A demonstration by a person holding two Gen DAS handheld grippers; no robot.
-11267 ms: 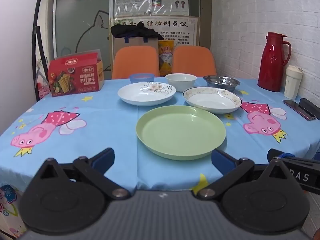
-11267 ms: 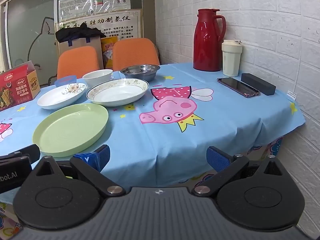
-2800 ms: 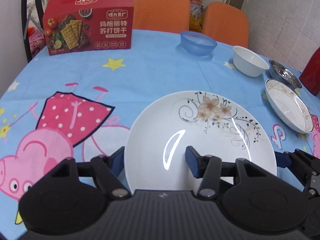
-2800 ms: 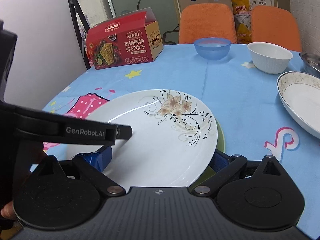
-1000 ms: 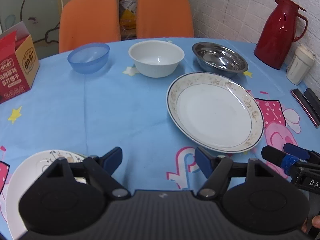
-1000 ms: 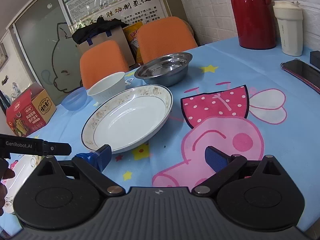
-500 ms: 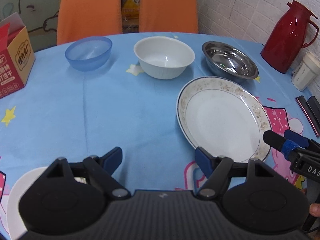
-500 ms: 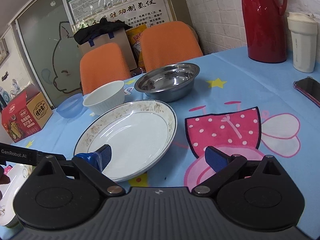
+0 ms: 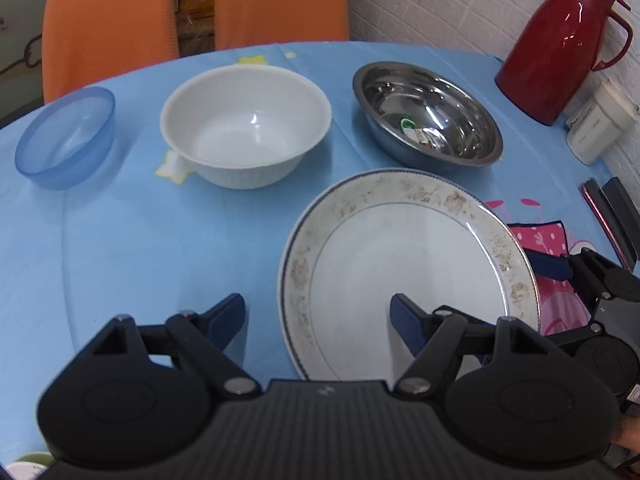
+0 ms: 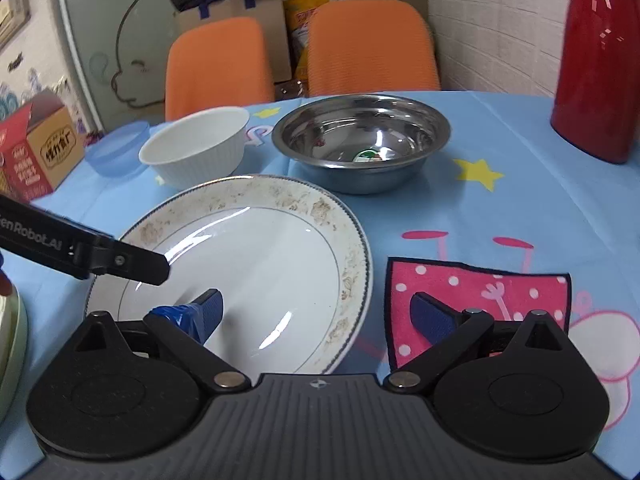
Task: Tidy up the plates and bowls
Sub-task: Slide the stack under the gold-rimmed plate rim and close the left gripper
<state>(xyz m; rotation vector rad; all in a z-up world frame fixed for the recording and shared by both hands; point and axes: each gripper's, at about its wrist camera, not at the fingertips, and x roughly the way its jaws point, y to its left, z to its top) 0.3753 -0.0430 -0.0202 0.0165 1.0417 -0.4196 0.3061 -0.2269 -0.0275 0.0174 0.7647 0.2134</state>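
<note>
A white plate with a faded gold rim (image 9: 404, 264) lies on the blue tablecloth; it also shows in the right wrist view (image 10: 256, 264). My left gripper (image 9: 318, 318) is open and straddles the plate's left rim. My right gripper (image 10: 316, 312) is open and straddles its right rim. Behind the plate stand a blue bowl (image 9: 66, 138), a white bowl (image 9: 246, 124) and a steel bowl (image 9: 426, 114). The edge of the green plate (image 10: 14, 340) with a white plate on it shows at the far left.
A red thermos (image 9: 560, 40) and a white cup (image 9: 598, 126) stand at the right by the brick wall, with a phone and a black case (image 9: 608, 212) near them. A red cracker box (image 10: 34, 148) stands at the left. Two orange chairs (image 10: 372, 46) are behind the table.
Both grippers have moved forward and closer to the gold-rimmed plate, so their open fingers now straddle its left and right rims. The plate has not moved.
</note>
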